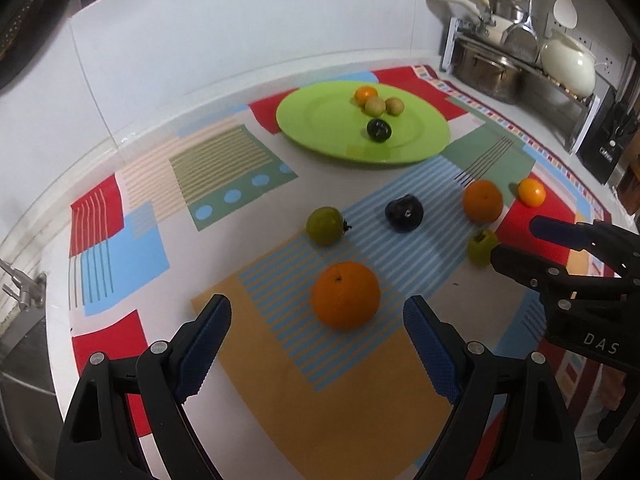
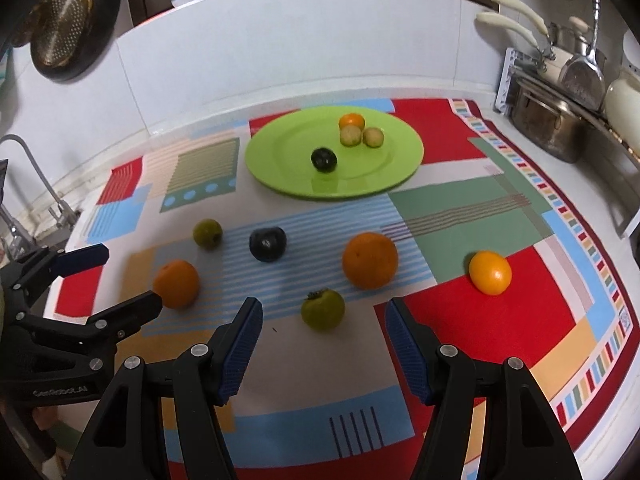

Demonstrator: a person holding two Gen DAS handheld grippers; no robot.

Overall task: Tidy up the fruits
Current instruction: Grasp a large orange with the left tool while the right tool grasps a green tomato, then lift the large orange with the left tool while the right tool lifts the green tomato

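A green plate (image 1: 320,120) (image 2: 280,152) at the back of the patterned cloth holds a small orange fruit (image 1: 366,95), two pale yellow-green fruits (image 1: 375,106) and a dark plum (image 1: 379,130). Loose on the cloth lie a large orange (image 1: 345,295) (image 2: 176,284), a green fruit (image 1: 325,226) (image 2: 207,233), a dark plum (image 1: 404,213) (image 2: 267,243), a second orange (image 1: 482,201) (image 2: 370,260), a small yellow-orange fruit (image 1: 531,192) (image 2: 490,272) and a green persimmon (image 1: 482,246) (image 2: 323,309). My left gripper (image 1: 317,330) (image 2: 130,276) is open, just short of the large orange. My right gripper (image 2: 323,330) (image 1: 514,240) is open, just short of the green persimmon.
The patterned cloth (image 1: 340,380) covers a white counter against a white wall. A dish rack with steel pots and a cream jug (image 1: 568,62) stands at the back right. A faucet (image 2: 36,184) and sink lie at the left. A strainer pan (image 2: 68,24) hangs on the wall.
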